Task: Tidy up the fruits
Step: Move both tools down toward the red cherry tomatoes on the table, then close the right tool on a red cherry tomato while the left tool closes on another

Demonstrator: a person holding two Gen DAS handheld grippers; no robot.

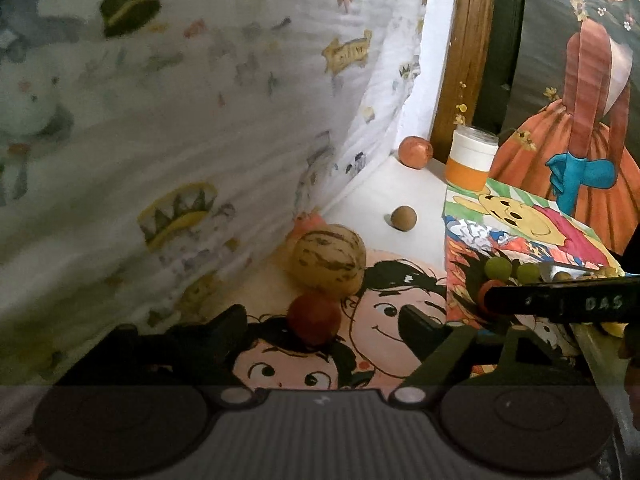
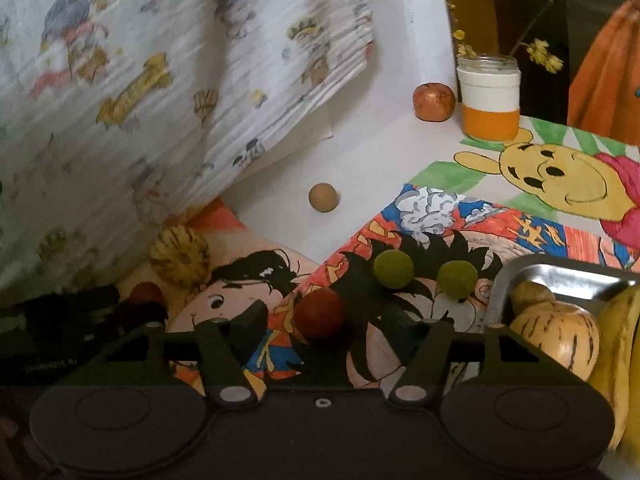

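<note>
My left gripper (image 1: 322, 326) is open around a small red fruit (image 1: 314, 319) on a cartoon drawing; a striped yellow melon (image 1: 329, 258) lies just beyond it. My right gripper (image 2: 326, 322) is open around another red fruit (image 2: 320, 313). Two green grapes (image 2: 394, 269) (image 2: 457, 280) lie beyond it. A steel tray (image 2: 560, 276) at the right holds a striped melon (image 2: 558, 336) and a banana (image 2: 622, 356). A small brown ball fruit (image 2: 324, 197) and an orange-red fruit (image 2: 434, 102) lie farther back.
A jar with an orange band (image 2: 490, 98) stands at the back by the orange-red fruit. A patterned white cloth (image 1: 180, 120) hangs along the left. Coloured drawings (image 2: 560, 176) cover the white table. The right gripper's body (image 1: 560, 304) crosses the left wrist view.
</note>
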